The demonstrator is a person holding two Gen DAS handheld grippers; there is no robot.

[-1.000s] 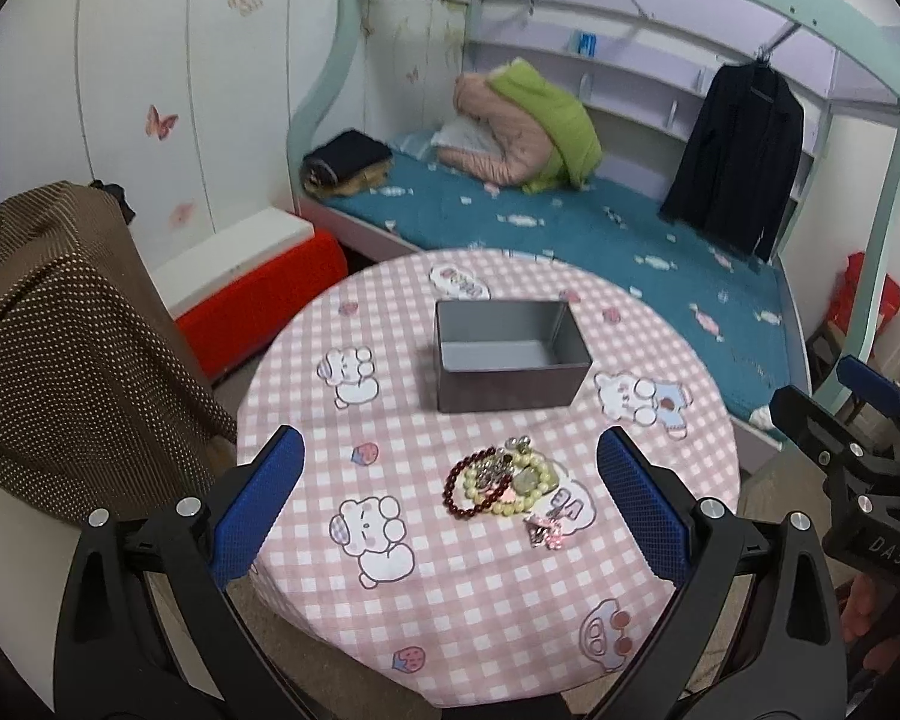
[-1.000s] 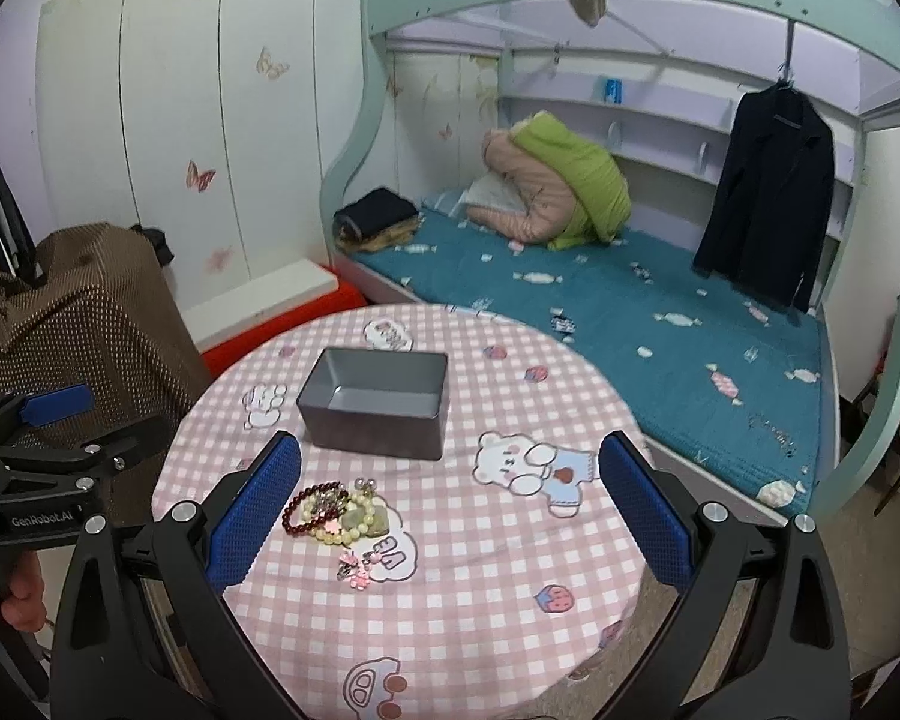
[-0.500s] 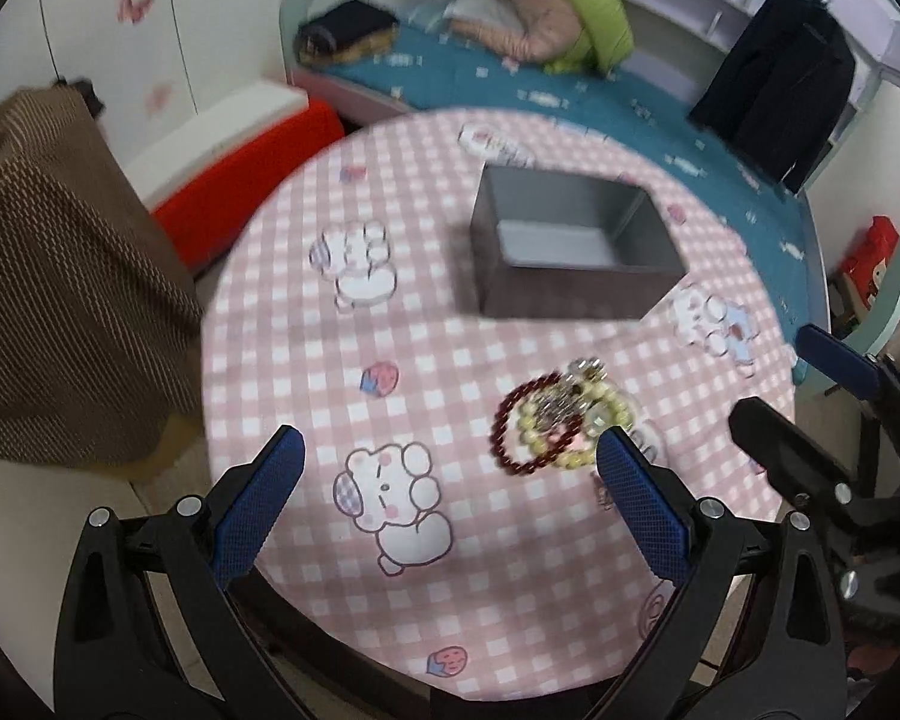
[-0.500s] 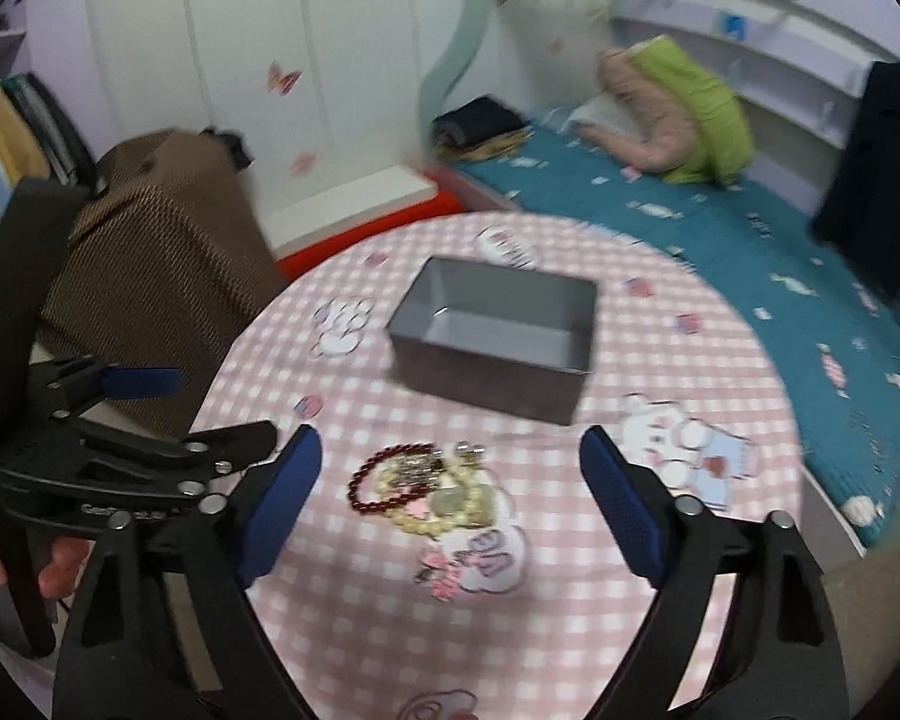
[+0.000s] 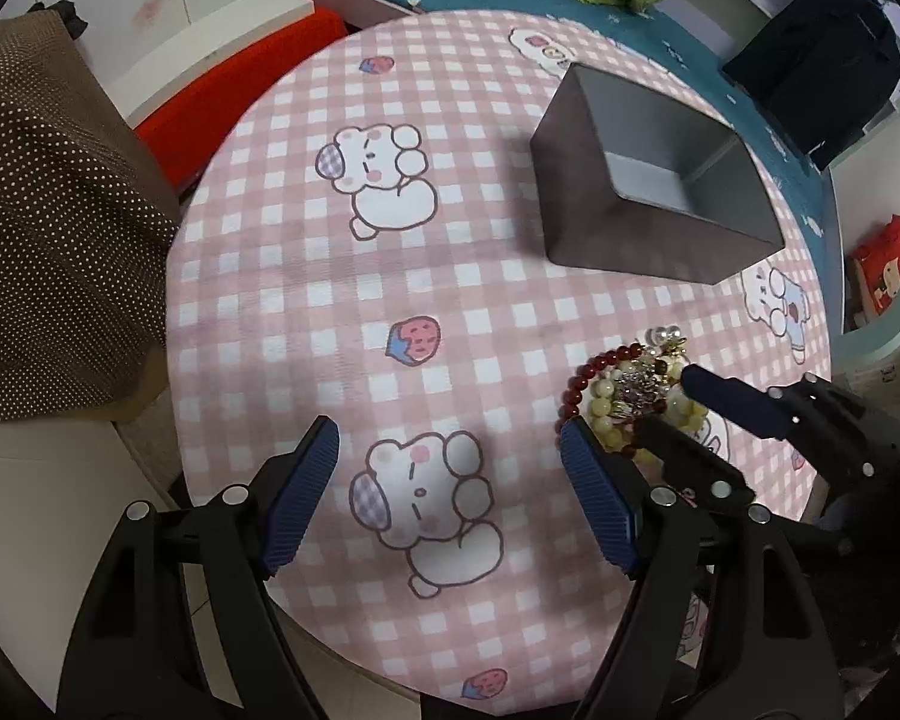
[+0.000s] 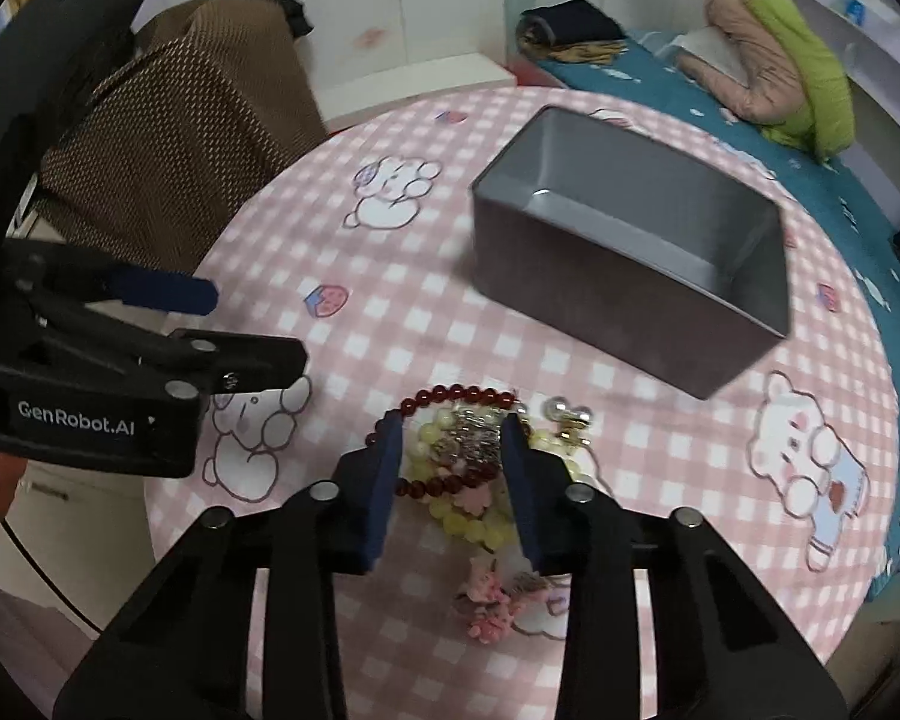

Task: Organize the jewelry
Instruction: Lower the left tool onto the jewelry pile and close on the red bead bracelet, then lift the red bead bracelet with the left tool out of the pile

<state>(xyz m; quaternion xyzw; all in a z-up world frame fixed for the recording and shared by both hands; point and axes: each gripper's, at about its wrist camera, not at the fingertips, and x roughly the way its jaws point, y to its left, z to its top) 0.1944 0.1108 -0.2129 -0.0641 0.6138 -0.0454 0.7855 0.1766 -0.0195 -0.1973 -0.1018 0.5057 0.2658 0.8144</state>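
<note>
A pile of jewelry [image 6: 468, 450] lies on the pink checked round table [image 6: 390, 300]: a dark red bead bracelet [image 6: 456, 394], a pale yellow-green bead bracelet [image 6: 471, 519], a silver piece [image 6: 471, 438] and pearl earrings [image 6: 567, 411]. A pink charm [image 6: 489, 600] lies nearer the edge. My right gripper [image 6: 450, 438] is low over the pile, jaws partly closed around the silver piece and beads. The pile also shows in the left wrist view [image 5: 624, 396]. My left gripper [image 5: 450, 441] is open and empty above the table's left part. An empty grey metal box [image 6: 630, 252] stands behind the pile.
A brown dotted cloth [image 5: 48, 228] hangs over a chair left of the table. A bed with a teal sheet [image 6: 810, 138] and bundled clothes lies behind. A red and white bench [image 5: 228, 60] stands at the back left.
Both grippers have come down and forward toward the table. My right gripper has lowered onto the jewelry pile and narrowed its jaws around it. The left gripper stays open.
</note>
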